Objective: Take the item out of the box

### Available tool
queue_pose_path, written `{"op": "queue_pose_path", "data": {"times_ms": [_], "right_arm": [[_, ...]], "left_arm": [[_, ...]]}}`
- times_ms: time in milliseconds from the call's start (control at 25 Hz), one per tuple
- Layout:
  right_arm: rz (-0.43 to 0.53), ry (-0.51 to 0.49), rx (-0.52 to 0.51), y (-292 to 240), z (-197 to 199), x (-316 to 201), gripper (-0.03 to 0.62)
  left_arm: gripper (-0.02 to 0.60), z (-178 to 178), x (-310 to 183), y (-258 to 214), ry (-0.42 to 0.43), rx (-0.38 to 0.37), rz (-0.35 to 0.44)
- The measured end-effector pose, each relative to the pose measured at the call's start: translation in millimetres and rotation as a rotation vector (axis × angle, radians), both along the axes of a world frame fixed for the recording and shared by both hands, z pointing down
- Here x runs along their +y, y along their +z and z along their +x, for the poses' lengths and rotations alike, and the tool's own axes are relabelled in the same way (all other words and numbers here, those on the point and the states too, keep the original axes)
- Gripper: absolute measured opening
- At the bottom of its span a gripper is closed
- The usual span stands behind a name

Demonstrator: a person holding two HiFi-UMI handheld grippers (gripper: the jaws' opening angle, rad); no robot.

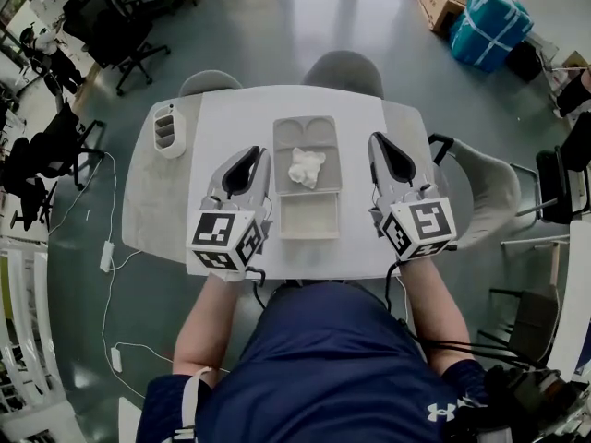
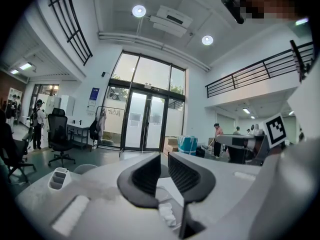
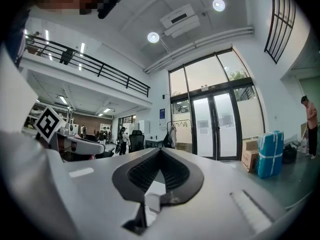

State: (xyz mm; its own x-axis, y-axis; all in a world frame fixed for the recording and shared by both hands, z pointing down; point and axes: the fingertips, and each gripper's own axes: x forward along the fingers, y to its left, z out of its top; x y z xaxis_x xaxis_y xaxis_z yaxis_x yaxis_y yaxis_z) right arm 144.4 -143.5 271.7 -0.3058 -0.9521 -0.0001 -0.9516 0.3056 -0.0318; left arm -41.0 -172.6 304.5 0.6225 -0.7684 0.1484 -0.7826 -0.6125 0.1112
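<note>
Head view: a grey box lies on the white table, and the white crumpled item sits in its middle section. The left gripper rests just left of the box and the right gripper just right of it.

Left gripper view: the jaws stand slightly apart, with nothing between them.

Right gripper view: the jaw tips are pressed together, empty.

Left gripper jaws a narrow gap apart with nothing between, white crumpled item at 6 o'clock, desk organiser at 8 o'clock
</note>
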Motion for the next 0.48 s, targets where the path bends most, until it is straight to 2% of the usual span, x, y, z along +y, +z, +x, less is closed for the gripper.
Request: {"op": "queue_pose_path", "data": {"times_ms": [480], "right_arm": [[0.014,0.008,0.002,-4.6,7.1,-2.4,0.002]], "left_arm": [[0.051,7.8,-9.4,10.0,0.010,0.007,-0.020]]}}
